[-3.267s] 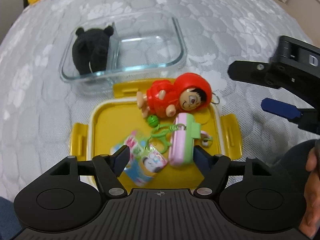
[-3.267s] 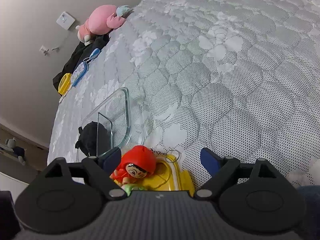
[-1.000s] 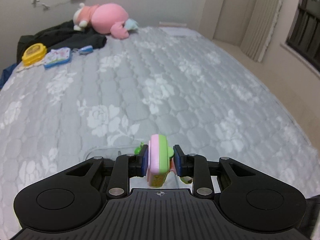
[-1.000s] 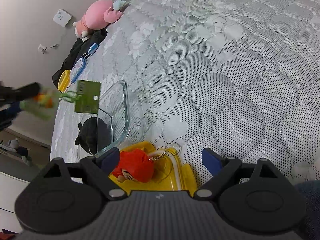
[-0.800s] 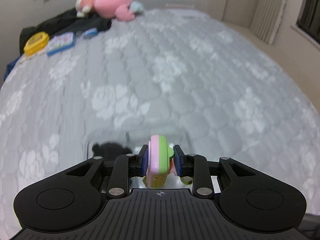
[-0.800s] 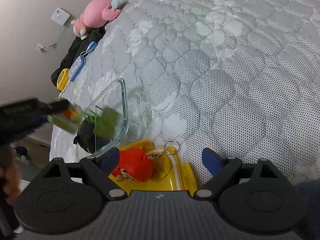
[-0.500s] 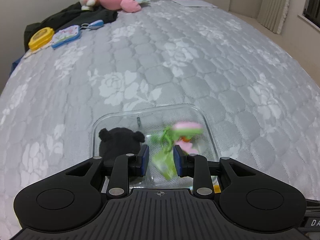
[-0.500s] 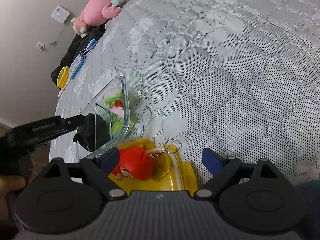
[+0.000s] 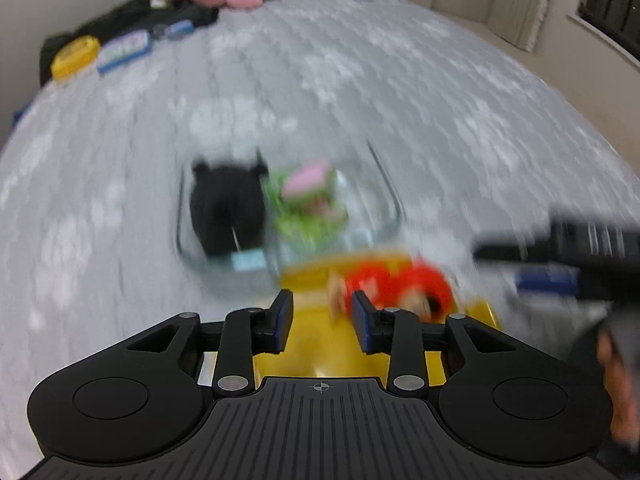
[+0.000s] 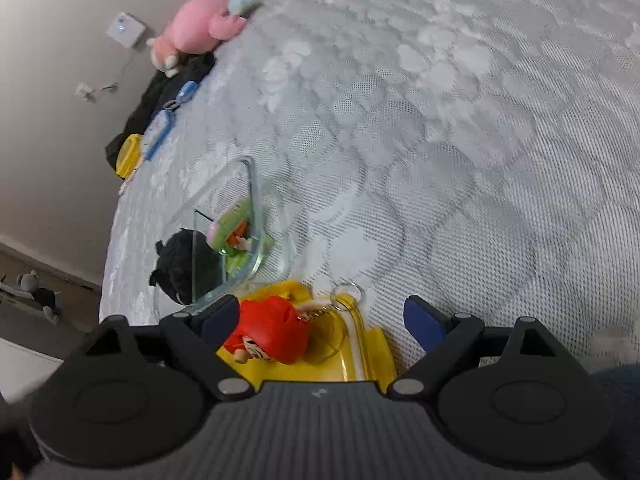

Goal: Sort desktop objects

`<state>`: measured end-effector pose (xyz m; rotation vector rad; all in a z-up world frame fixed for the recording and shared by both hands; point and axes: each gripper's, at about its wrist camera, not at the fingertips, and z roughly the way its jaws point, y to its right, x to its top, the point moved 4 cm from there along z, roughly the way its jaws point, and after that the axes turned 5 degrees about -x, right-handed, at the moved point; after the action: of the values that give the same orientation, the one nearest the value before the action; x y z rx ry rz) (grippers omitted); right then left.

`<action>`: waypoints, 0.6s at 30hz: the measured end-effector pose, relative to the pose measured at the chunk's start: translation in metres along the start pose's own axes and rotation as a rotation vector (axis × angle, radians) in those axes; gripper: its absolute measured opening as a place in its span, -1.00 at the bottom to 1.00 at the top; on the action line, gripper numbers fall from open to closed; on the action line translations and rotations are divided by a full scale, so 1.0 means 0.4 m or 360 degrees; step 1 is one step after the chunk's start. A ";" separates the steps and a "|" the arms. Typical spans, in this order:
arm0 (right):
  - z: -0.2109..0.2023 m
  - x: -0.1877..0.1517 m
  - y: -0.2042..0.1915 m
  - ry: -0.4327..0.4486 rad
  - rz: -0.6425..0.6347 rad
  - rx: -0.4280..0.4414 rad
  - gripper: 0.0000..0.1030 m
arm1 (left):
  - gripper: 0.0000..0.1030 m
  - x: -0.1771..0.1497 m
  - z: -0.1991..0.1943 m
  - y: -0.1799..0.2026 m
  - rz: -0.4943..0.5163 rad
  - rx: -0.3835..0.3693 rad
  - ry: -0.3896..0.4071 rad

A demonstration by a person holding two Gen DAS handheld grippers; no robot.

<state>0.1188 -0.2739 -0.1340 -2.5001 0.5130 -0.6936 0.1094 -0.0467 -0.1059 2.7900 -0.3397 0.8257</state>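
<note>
Lying in the right-hand half of the glass box (image 9: 394, 204), ahead of the left claw (image 9: 322, 320), is the pink and green toy (image 9: 308, 188) with its green cord and tag; the view there is blurred. A glass wall parts it from the black plush (image 9: 226, 212) in the other half. Nearer the left claw, a red doll (image 9: 396, 290) lies on the yellow lid (image 9: 308, 344), just past the right fingertip. The left claw's fingers stand slightly apart with nothing between them. The right claw (image 10: 322, 320) is spread wide and bare over the same lid, the doll beside its left finger. All of it sits on a grey quilted bed (image 10: 440, 120).
</note>
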 end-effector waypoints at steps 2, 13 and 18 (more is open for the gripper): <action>-0.011 0.000 -0.016 0.0047 -0.0052 0.0040 0.73 | -0.23 -0.028 -0.001 -0.013 -0.0040 -0.0034 0.0005; 0.037 0.040 -0.225 0.0091 -0.0474 -0.0089 -0.18 | -0.10 -0.068 0.069 -0.115 -0.0280 -0.0199 0.0078; 0.132 0.083 -0.315 -0.0087 -0.0394 -0.0116 -0.12 | 0.06 -0.070 0.077 -0.136 -0.0344 -0.0253 0.0018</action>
<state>0.2024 -0.1689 -0.0923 -2.6710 0.2141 -0.7060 0.1172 0.0014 -0.1541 2.6151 -0.0940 0.7300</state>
